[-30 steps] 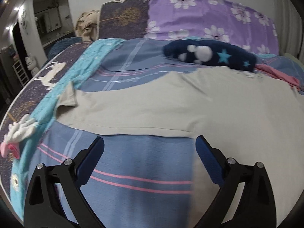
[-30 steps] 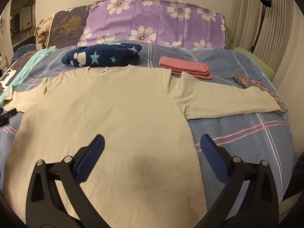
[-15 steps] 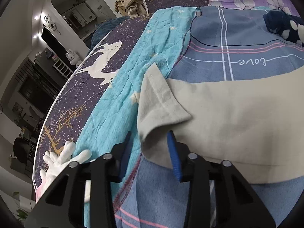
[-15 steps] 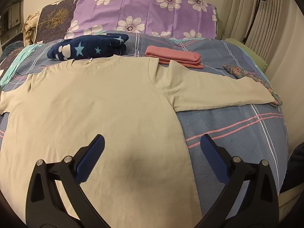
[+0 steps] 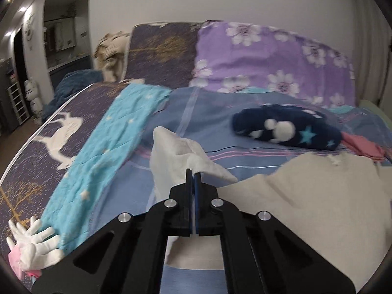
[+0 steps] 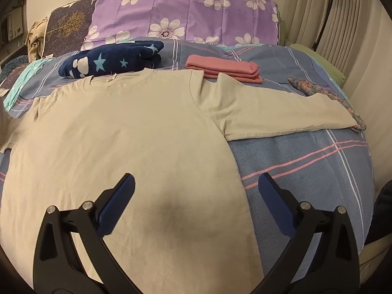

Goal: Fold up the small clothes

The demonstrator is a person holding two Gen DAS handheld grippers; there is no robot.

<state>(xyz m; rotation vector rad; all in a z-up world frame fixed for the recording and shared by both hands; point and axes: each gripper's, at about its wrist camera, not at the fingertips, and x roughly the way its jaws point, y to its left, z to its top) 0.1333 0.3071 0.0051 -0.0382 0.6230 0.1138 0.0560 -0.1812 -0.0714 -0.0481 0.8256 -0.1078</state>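
Sleeve (image 5: 176, 152) lifted, pinched by left gripper (image 5: 193, 175); right gripper (image 6: 196, 191) angled down, spread wide above shirt (image 6: 122, 134)

One beige long-sleeved shirt (image 6: 127, 132) lies on the bed (image 6: 306, 166). Behind its collar lie one navy star-patterned fleece bundle (image 6: 110, 61) and one folded pink garment (image 6: 223, 69). One purple flowered pillow (image 6: 186, 12), one dark tree-patterned pillow (image 6: 66, 28). Two claws: left claw (image 5: 193, 178), right claw (image 6: 196, 188).

Left gripper (image 5: 194, 175) and right gripper (image 6: 196, 191): black angular frames with triangular cut-outs, silver round screws, and ribbed blue pads lining the fingers (image 6: 117, 208).
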